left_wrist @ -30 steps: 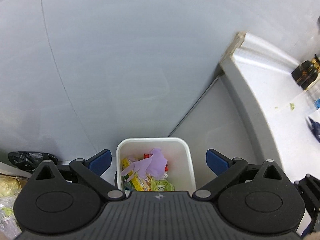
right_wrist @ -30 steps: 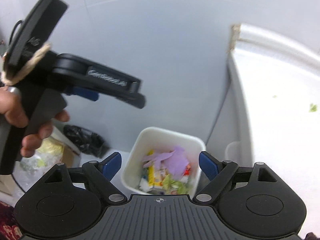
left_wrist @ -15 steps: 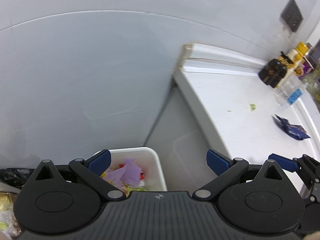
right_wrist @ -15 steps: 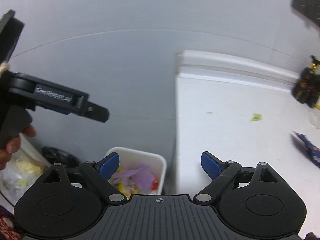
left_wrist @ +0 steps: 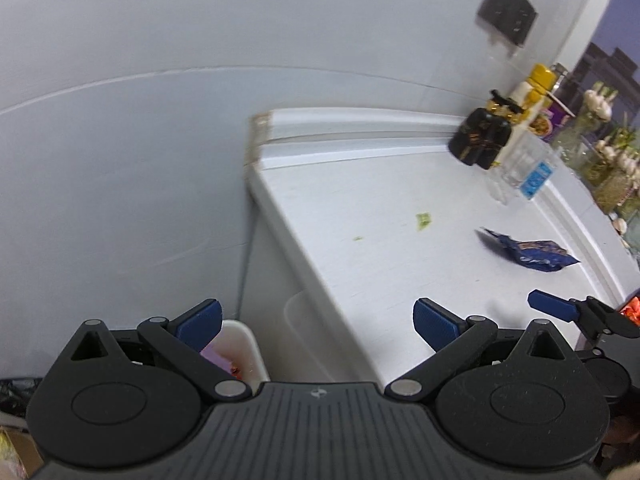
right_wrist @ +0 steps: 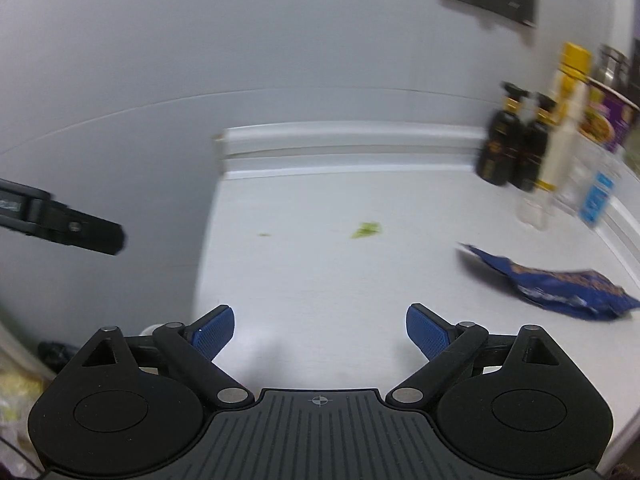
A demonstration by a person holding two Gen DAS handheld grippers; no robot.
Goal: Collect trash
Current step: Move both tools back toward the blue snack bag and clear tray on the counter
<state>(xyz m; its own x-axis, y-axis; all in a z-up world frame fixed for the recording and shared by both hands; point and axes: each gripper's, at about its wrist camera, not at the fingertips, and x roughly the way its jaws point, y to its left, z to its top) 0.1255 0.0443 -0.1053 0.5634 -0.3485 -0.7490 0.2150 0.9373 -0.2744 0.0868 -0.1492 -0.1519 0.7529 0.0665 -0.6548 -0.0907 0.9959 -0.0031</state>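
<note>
A crumpled blue snack wrapper (left_wrist: pixel 528 254) (right_wrist: pixel 560 284) lies on the white counter (left_wrist: pixel 380 264) (right_wrist: pixel 320 272), to the right of both grippers. A green scrap (left_wrist: pixel 424 220) (right_wrist: pixel 366 230) and a smaller fleck (left_wrist: pixel 357 237) lie farther back. Only a corner of the white bin (left_wrist: pixel 244 344), with purple trash in it, shows below the counter's left end. My left gripper (left_wrist: pixel 316 320) is open and empty, above the counter's edge. My right gripper (right_wrist: pixel 320 328) hangs over the counter, its jaws opening with nothing between them. One of its blue fingertips (left_wrist: pixel 552 308) shows in the left wrist view.
Dark bottles (left_wrist: pixel 480 140) (right_wrist: pixel 512 152), a yellow-capped bottle (right_wrist: pixel 568 112) and clear containers with a blue label (right_wrist: pixel 596 196) stand at the counter's back right by the wall. A black bag (right_wrist: pixel 56 352) lies on the floor at the left. A dark panel (left_wrist: pixel 506 18) hangs on the wall.
Both grippers have swung right and up, from above the bin to the counter. The bin has slid to the lower left of both views. The blue wrapper has come into view.
</note>
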